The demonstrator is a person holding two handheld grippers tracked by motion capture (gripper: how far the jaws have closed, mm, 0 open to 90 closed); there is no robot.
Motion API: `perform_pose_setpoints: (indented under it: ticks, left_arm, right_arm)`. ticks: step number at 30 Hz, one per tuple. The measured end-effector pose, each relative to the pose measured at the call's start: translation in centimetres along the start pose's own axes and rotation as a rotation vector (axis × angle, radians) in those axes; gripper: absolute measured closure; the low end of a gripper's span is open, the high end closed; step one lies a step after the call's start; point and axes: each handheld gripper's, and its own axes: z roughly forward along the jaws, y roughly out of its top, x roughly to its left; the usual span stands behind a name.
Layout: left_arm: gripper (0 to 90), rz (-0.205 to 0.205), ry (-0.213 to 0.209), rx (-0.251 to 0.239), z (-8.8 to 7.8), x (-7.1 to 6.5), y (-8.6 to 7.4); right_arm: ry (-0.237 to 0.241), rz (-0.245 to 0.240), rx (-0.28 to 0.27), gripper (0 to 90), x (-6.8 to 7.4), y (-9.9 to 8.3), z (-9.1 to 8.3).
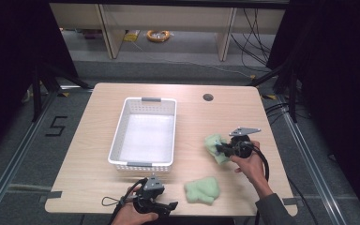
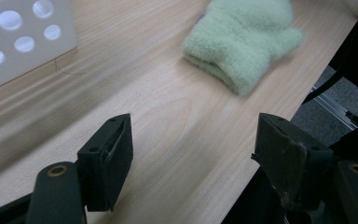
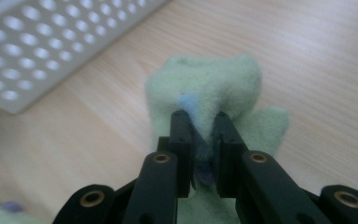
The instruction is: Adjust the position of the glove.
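Fuzzy pale-green fabric is bunching between the jaws of the right gripper [image 3: 200, 128], which are pinching a fold of the raised green fleece mitten [image 3: 205, 86] near the right side of the light wooden surface [image 1: 93, 164]; the pinched fold is hiding part of the mitten, and a small blue patch on it is too blurred to identify. The left gripper [image 2: 193, 158] is hovering low at the near edge with its jaws spread wide around nothing. A second green fleece mitten [image 2: 242, 42] is lying flat just beyond it, its top cut off in the left gripper view. The white perforated plastic basket [image 1: 117, 140] is sitting at mid-surface.
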Motion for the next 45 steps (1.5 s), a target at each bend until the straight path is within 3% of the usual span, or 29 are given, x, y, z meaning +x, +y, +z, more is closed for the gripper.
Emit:
perform_pose_setpoints:
  ticks: [3,8,9,10,11,14,16,17,18,20,22,23,24,25,26,28,29,31,33,34,35,36,37,38,39,41,43,45]
  left_arm:
    - [27.6,0.003,-0.001,-0.003,0.0,0.0,0.0]
    - [27.6,0.000,0.000,-0.010,-0.2,-0.1,0.1]
    - [27.6,-0.011,0.000,-0.020,-0.1,-0.1,0.1]
    - [27.6,-0.023,0.001,-0.022,-0.1,-0.2,0.0]
    - [27.6,0.000,0.002,-0.012,-0.2,-0.1,0.1]
    - [27.9,-0.001,0.010,-0.007,-0.1,-0.2,0.1]
    - [28.2,-0.014,-0.009,-0.016,0.0,-0.6,0.0]
    - [28.2,0.000,-0.007,-0.011,-0.1,-0.7,0.1]
    - [28.2,0.022,-0.013,-0.005,-0.2,-0.7,0.1]
    - [28.1,0.017,-0.012,-0.014,-0.1,-1.0,0.1]
    - [28.1,0.004,-0.016,-0.018,0.0,-1.2,0.0]
    - [28.1,0.028,-0.015,-0.013,-0.1,-1.2,0.1]
    - [28.0,0.020,-0.003,-0.018,0.0,-1.2,0.1]
    - [28.0,0.014,-0.003,-0.021,0.0,-1.3,0.0]
    - [27.9,0.008,-0.007,-0.027,0.1,-1.3,0.0]
    - [27.9,0.018,-0.006,-0.013,0.0,-1.2,0.1]
    - [27.9,0.005,-0.006,-0.025,0.1,-1.4,0.1]
    - [27.9,-0.001,-0.003,-0.024,0.1,-1.5,0.0]
    - [27.9,0.006,-0.004,-0.020,0.2,-1.6,0.1]
    - [27.9,0.014,-0.018,-0.021,0.2,-1.8,0.1]
    - [27.9,0.025,-0.015,-0.027,0.2,-1.9,0.2]
    - [28.0,0.000,-0.018,-0.036,0.4,-2.1,0.2]
    - [28.2,0.006,-0.017,-0.034,0.4,-2.1,0.3]
    - [28.3,0.033,-0.019,-0.030,0.3,-2.1,0.5]
    - [28.5,0.025,-0.019,-0.043,0.4,-2.3,0.5]
    - [29.0,0.009,-0.019,-0.072,0.6,-2.7,0.8]
    - [29.3,0.033,-0.027,-0.066,0.6,-2.9,1.1]
    - [29.8,0.025,-0.035,-0.087,1.0,-3.4,1.5]
  right_arm:
    - [0.034,-0.018,-0.060,81.3,1.2,0.2,-1.7]
    - [0.095,-0.012,-0.051,81.2,4.0,-0.6,-3.7]
    - [0.105,-0.035,-0.057,81.2,4.5,-1.0,-4.0]
    - [0.111,-0.025,-0.061,81.2,4.9,-1.2,-4.2]
    - [0.124,-0.027,-0.060,81.1,5.3,-1.6,-4.4]
    - [0.125,-0.016,-0.054,80.9,6.3,-2.4,-4.9]
    - [0.126,-0.043,-0.065,80.7,6.6,-2.8,-5.0]
    - [0.125,-0.012,-0.059,80.7,7.3,-3.0,-5.2]
    - [0.138,-0.012,-0.070,80.7,7.4,-3.1,-5.1]
    - [0.150,-0.027,-0.074,80.7,7.8,-3.4,-5.1]
    - [0.159,0.003,-0.065,80.5,8.6,-3.9,-5.1]
    - [0.161,0.007,-0.058,80.4,8.8,-4.0,-5.1]
    - [0.156,-0.021,-0.062,80.4,8.8,-4.1,-5.0]
    - [0.159,0.009,-0.048,80.4,9.2,-4.3,-5.0]
    - [0.152,-0.021,-0.051,80.4,9.1,-4.3,-4.9]
    - [0.173,0.019,-0.024,80.3,9.8,-4.6,-4.7]
    - [0.177,-0.007,-0.035,80.3,9.8,-4.7,-4.4]
    - [0.168,-0.011,-0.031,80.2,10.0,-4.8,-4.2]
    - [0.189,-0.006,-0.028,80.2,10.3,-5.0,-3.9]
    - [0.171,-0.005,-0.014,80.2,10.3,-4.9,-4.0]
    - [0.194,-0.015,-0.027,80.2,10.3,-5.0,-3.8]
    - [0.196,-0.017,-0.024,80.2,10.3,-5.0,-3.7]
    - [0.179,0.018,-0.019,80.2,10.6,-5.0,-3.8]
    - [0.179,0.009,-0.026,80.2,10.5,-5.0,-3.8]
    - [0.169,-0.005,-0.026,80.2,10.3,-4.9,-3.8]
    - [0.192,0.017,-0.034,80.3,10.4,-4.9,-3.7]
    - [0.192,0.027,-0.033,80.3,10.5,-4.7,-3.7]
    - [0.172,-0.001,-0.043,80.3,10.2,-4.5,-3.7]
